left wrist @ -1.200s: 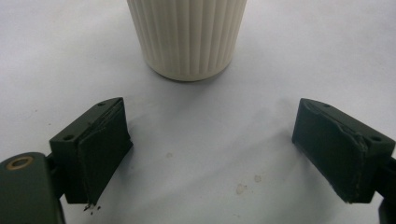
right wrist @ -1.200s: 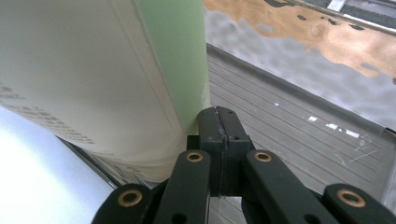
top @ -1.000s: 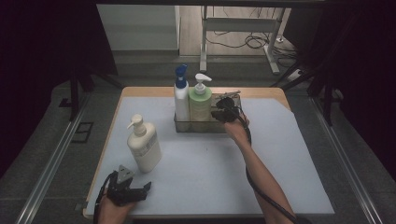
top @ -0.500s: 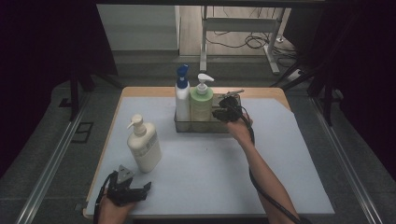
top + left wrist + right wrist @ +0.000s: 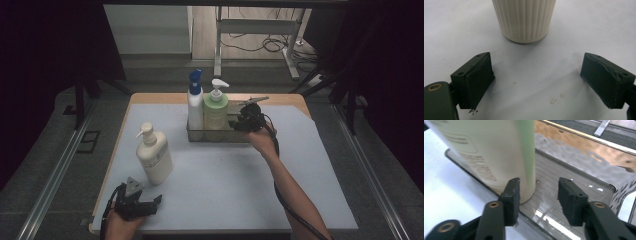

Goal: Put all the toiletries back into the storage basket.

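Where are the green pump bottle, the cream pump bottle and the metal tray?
green pump bottle (image 5: 215, 112), high view, on its body.
cream pump bottle (image 5: 155, 160), high view, on its body.
metal tray (image 5: 584, 160), right gripper view, on its far wall.

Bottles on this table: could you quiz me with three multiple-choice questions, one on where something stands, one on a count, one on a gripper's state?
1. Where does the cream pump bottle stand?
A. in the metal tray
B. on the white tabletop, near the left gripper
C. on the floor

2. How many bottles stand in the metal tray?
A. none
B. two
C. four

3. How are the left gripper jaws?
A. open, nothing between them
B. clamped on a bottle
C. holding a cloth

Answers:
1 B, it stands outside the tray.
2 B, the blue-capped bottle and green bottle.
3 A, bare table shows between the pads.
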Available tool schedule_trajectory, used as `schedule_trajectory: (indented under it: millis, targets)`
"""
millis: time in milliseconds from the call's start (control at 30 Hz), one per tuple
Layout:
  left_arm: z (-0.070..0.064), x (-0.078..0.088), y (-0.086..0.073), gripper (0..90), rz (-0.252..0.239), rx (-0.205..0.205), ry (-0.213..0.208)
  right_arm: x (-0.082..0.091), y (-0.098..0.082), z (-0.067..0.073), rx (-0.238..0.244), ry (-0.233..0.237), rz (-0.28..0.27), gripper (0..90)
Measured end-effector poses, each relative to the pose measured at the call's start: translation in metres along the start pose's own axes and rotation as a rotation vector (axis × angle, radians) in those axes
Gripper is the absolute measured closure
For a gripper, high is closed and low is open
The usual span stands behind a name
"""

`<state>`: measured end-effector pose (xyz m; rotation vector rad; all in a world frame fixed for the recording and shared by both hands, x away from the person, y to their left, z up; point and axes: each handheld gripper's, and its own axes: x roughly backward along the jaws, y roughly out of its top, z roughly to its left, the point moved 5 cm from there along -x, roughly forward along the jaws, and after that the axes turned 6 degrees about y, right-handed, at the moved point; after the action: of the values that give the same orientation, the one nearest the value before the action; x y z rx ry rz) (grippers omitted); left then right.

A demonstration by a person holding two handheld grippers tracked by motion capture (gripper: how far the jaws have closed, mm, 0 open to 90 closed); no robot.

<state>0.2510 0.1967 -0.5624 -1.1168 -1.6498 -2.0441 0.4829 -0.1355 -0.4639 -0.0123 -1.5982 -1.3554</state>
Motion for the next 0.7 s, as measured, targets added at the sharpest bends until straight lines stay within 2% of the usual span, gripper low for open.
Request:
schedule_trajectory:
  millis: [200, 433, 700]
  targets:
    - [0.000, 0.000, 0.000, 10.6, 0.000, 0.000, 0.000, 0.010, -0.001, 0.009, 0.030, 0.017, -0.002, 35.9]
    - [0.000, 0.000, 0.000, 10.6, 0.000, 0.001, -0.002, 0.024, -0.006, 0.018, 0.075, 0.029, -0.005, 26.7]
    - [0.000, 0.000, 0.000, 10.6, 0.001, 0.000, -0.002, 0.038, -0.015, 0.026, 0.115, 0.064, -0.008, 16.1]
